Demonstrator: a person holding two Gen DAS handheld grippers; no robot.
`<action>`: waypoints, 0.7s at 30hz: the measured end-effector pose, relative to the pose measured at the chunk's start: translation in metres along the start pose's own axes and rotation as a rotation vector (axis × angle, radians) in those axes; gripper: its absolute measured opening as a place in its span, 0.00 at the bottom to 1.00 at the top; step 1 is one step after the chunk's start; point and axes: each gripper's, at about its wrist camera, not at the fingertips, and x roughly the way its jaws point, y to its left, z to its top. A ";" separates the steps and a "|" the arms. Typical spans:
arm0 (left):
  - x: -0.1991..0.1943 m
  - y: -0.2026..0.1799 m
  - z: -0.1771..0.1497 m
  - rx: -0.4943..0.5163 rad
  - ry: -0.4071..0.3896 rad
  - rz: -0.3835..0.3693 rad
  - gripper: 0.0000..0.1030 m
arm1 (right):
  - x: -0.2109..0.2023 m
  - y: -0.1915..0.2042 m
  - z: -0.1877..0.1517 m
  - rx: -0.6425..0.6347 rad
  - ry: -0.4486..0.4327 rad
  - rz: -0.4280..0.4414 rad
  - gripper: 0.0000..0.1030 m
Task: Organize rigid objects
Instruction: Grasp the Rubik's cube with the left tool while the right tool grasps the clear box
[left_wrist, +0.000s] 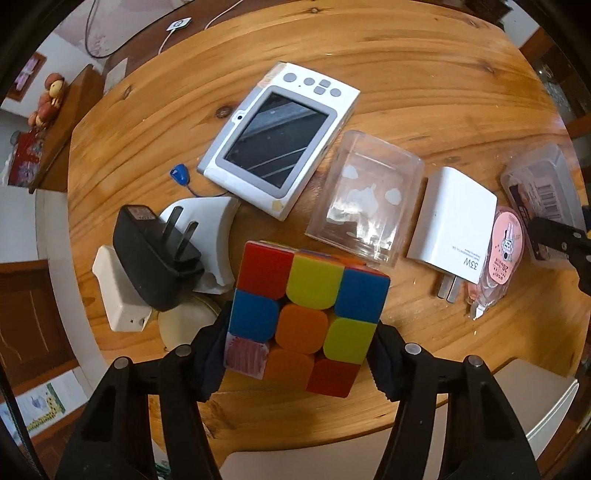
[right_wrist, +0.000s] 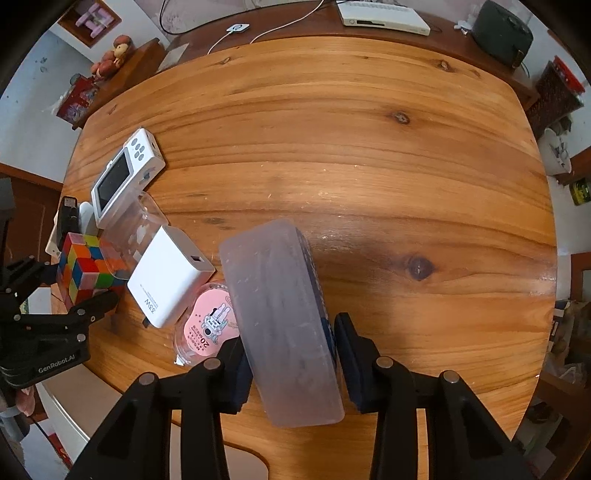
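My left gripper (left_wrist: 299, 354) is shut on a multicoloured puzzle cube (left_wrist: 306, 314), which also shows in the right wrist view (right_wrist: 86, 271). My right gripper (right_wrist: 291, 365) is shut on a frosted plastic box (right_wrist: 284, 321), standing on its edge on the round wooden table (right_wrist: 369, 147); this box shows at the right in the left wrist view (left_wrist: 543, 199). A white 33W charger (left_wrist: 454, 218), a pink round pack (left_wrist: 498, 247), a clear plastic case (left_wrist: 365, 195) and a white handheld screen device (left_wrist: 280, 136) lie in a row.
A black plug adapter (left_wrist: 151, 254) rests on white pieces (left_wrist: 118, 295) at the table's left edge. A small blue tag (left_wrist: 180, 173) lies near the device. Shelves, cables and a white router (right_wrist: 384, 16) stand beyond the table's far side.
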 end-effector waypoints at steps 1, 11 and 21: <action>0.001 0.001 -0.002 -0.011 0.000 0.006 0.64 | -0.001 -0.003 -0.002 0.010 -0.002 0.004 0.39; -0.039 0.008 -0.036 -0.089 -0.061 0.000 0.58 | -0.035 -0.025 -0.025 0.050 -0.072 0.073 0.38; -0.128 0.026 -0.094 -0.160 -0.220 -0.094 0.58 | -0.106 -0.008 -0.064 0.012 -0.219 0.149 0.38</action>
